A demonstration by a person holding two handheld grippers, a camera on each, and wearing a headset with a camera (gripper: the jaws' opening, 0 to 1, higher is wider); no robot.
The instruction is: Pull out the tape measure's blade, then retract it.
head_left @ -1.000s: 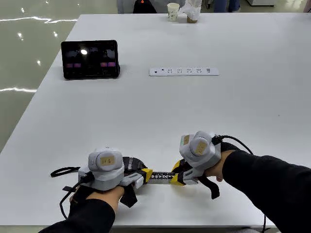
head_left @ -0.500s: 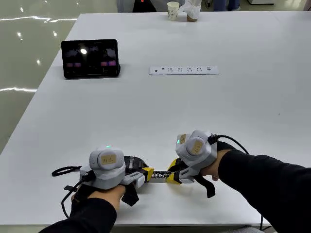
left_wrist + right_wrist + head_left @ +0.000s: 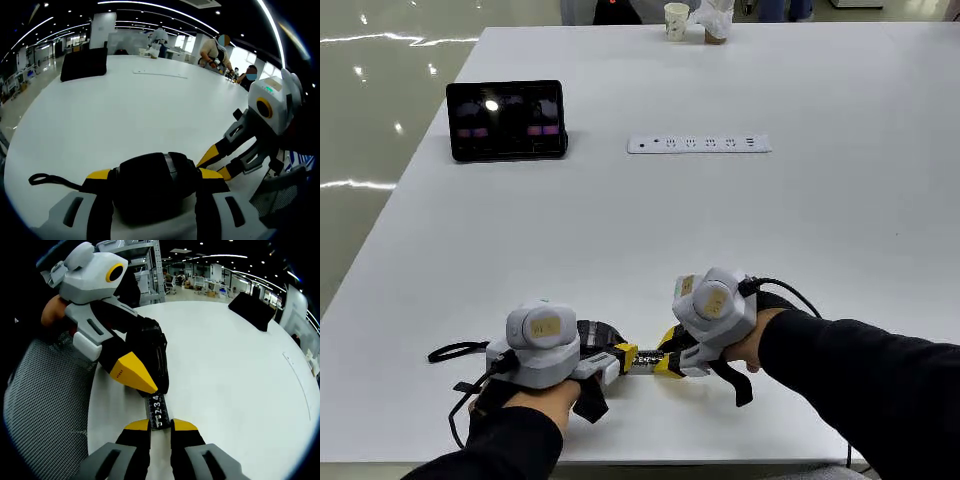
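The black tape measure case (image 3: 598, 337) lies near the table's front edge, and my left gripper (image 3: 616, 358) is shut on it. In the left gripper view the case (image 3: 150, 187) sits between the yellow-tipped jaws of the left gripper (image 3: 155, 175). A short length of blade (image 3: 642, 362) runs rightward out of the case. My right gripper (image 3: 665, 363) is shut on its end. In the right gripper view the numbered blade (image 3: 156, 407) passes between the closed yellow tips of the right gripper (image 3: 160, 425), with the case (image 3: 154, 355) just beyond.
A dark tablet (image 3: 506, 121) stands at the back left and a white power strip (image 3: 698, 145) lies mid-table. A paper cup (image 3: 676, 22) sits at the far edge. The case's black strap (image 3: 450, 352) trails left. The white table's front edge (image 3: 720, 455) is close below both grippers.
My right gripper has moved left toward the case, still holding the blade, so less blade is exposed. The left gripper and case have stayed put.
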